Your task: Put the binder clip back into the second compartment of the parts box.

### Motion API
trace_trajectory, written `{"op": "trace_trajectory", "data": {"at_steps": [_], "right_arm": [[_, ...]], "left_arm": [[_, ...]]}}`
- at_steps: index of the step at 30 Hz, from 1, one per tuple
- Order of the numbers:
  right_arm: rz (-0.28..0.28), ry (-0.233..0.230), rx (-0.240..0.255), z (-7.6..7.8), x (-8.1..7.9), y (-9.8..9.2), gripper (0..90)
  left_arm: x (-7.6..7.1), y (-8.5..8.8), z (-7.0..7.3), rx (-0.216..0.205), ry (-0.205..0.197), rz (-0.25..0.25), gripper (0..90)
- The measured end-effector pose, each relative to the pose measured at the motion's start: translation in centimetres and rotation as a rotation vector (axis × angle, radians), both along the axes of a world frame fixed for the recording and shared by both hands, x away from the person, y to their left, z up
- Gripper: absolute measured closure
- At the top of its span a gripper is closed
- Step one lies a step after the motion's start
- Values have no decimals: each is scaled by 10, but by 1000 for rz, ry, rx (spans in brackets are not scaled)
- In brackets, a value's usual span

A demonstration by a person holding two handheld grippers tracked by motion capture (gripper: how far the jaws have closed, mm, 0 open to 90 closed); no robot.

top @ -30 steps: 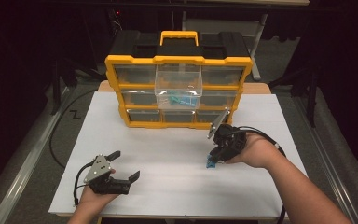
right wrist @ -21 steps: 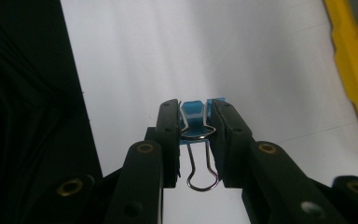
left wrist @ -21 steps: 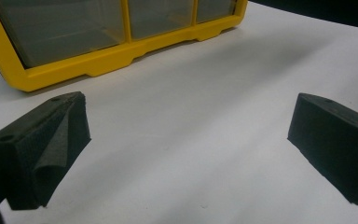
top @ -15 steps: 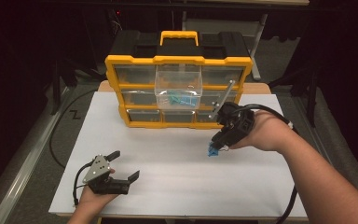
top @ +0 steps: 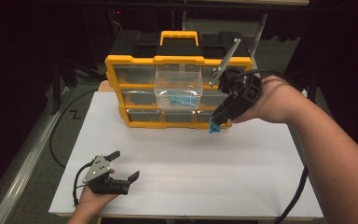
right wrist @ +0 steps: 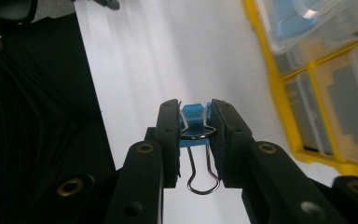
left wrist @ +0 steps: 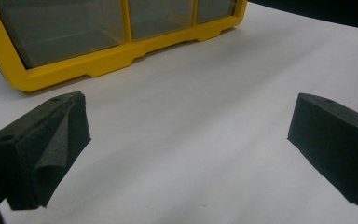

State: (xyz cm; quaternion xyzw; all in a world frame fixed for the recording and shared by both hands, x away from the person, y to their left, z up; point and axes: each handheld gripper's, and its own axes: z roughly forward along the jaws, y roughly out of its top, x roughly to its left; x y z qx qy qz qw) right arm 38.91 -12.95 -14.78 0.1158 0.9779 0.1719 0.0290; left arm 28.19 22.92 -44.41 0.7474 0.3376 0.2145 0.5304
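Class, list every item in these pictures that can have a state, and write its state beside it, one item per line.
Right gripper: shut on the blue binder clip, held above the table.
Left gripper: open, holding nothing, low over the white table.
Clear middle drawer: pulled out, with blue clips inside.
Other drawers of the yellow organizer: pushed in.

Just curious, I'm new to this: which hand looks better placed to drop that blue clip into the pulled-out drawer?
The right gripper: it holds the blue binder clip, near the open drawer. The left gripper rests open, far off.
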Motion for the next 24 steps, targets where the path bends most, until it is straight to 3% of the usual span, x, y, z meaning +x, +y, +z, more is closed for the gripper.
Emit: {"op": "trace_trajectory", "data": {"at_steps": [13, 18, 24], "right_arm": [[-16, -56, 25, 56, 13, 16, 751], [-10, -75, 26, 68, 21, 31, 752], [1, -86, 16, 68, 38, 56, 752]], "left_arm": [[0, 1, 0, -2, -1, 0, 2], [0, 1, 0, -4, 0, -2, 2], [0, 2, 1, -4, -1, -5, 2]]}}
